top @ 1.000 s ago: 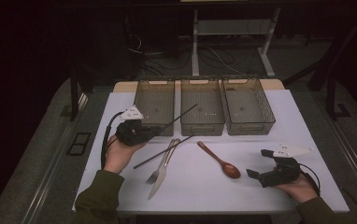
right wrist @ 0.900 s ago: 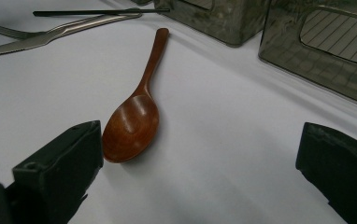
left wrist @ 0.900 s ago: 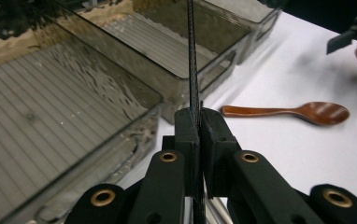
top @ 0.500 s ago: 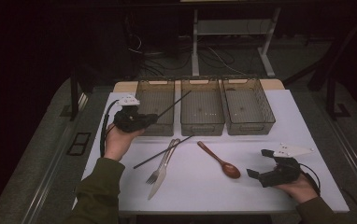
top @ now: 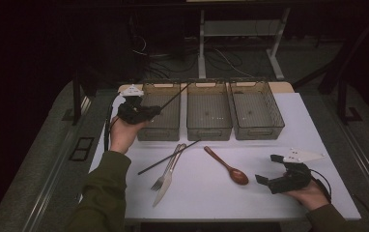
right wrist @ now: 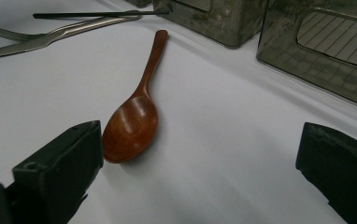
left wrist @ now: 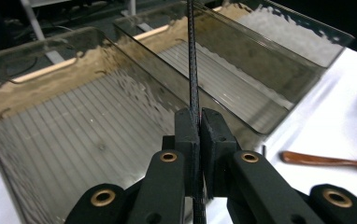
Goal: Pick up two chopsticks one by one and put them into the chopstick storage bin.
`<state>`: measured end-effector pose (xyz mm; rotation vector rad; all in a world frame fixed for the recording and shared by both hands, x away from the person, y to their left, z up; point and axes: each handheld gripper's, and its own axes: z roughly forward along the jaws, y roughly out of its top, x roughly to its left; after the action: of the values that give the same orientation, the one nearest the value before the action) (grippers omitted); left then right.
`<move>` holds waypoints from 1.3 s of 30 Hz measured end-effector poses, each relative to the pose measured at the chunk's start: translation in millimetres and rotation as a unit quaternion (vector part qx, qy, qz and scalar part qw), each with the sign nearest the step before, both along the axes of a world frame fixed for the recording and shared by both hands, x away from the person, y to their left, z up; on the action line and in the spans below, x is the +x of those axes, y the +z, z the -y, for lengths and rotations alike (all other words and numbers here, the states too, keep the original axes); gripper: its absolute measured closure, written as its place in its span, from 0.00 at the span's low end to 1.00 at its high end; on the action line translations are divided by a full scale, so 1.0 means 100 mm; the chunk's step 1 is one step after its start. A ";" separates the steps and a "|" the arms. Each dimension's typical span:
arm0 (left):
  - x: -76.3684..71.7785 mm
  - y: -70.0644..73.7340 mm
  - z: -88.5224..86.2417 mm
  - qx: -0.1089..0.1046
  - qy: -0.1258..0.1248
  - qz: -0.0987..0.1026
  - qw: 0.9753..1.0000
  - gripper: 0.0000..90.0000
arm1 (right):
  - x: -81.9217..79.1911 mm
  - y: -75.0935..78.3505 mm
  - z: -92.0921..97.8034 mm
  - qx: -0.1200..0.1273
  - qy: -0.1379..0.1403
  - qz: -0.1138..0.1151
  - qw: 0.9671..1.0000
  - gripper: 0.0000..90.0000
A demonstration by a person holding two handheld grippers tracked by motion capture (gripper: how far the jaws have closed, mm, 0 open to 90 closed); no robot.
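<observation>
**Chopstick over the left bin, ready to drop**

Nearest you, your right gripper (top: 275, 180) rests on the table (top: 206, 198) with its jaws spread wide and nothing between them; in the right gripper view the wooden spoon (right wrist: 134, 112) lies just beside its jaw, bowl toward you. A little farther out, a fork (top: 165, 170) and knife (top: 167, 181) lie side by side, with a second chopstick (top: 169, 157) crossing their handles at a slant.

Farther still, your left gripper (top: 149, 112) is pinching a chopstick (left wrist: 193, 60) near one end, jaws pressed tight on it. It hangs above the left bin (top: 163, 126), the stick slanting up and away toward the middle bin (top: 209, 129). The right bin (top: 256, 126) looks empty.

You seem to be at the placing step of sorting the cutlery. Next, I'd judge, you need to tip the stick down until its whole length lies inside the left bin's walls, then part the jaws. Watch the far tip: at this slant it could catch the wall shared with the middle bin.
</observation>
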<state>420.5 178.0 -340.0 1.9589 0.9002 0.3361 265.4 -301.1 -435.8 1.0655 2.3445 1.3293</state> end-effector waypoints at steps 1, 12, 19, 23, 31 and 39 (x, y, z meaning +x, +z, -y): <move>0.03 0.00 -0.01 0.003 0.002 0.002 1.000 0.94 | 0.00 0.00 0.00 0.000 0.000 0.000 1.000 0.00; 0.27 -0.10 -0.08 0.015 0.040 -0.006 0.999 0.94 | 0.00 0.00 0.00 0.001 0.000 -0.001 1.000 0.00; 0.38 -0.26 -0.09 0.038 0.060 -0.021 0.997 0.94 | 0.00 0.00 0.01 0.003 0.000 0.000 1.000 0.00; 0.42 -0.30 -0.10 0.040 0.073 -0.026 0.996 0.94 | 0.00 0.00 0.01 0.003 0.000 0.000 1.000 0.00; 0.49 -0.39 -0.13 0.053 0.094 -0.047 0.993 0.94 | 0.00 0.00 0.02 0.003 -0.001 0.001 1.000 0.00; 0.52 -0.48 -0.09 0.074 0.099 -0.074 0.990 0.94 | 0.00 0.01 0.02 0.004 -0.002 0.001 1.000 0.00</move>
<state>472.5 187.4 -387.6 2.0544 1.2013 0.3848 265.5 -303.3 -435.2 1.0696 2.3366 1.3387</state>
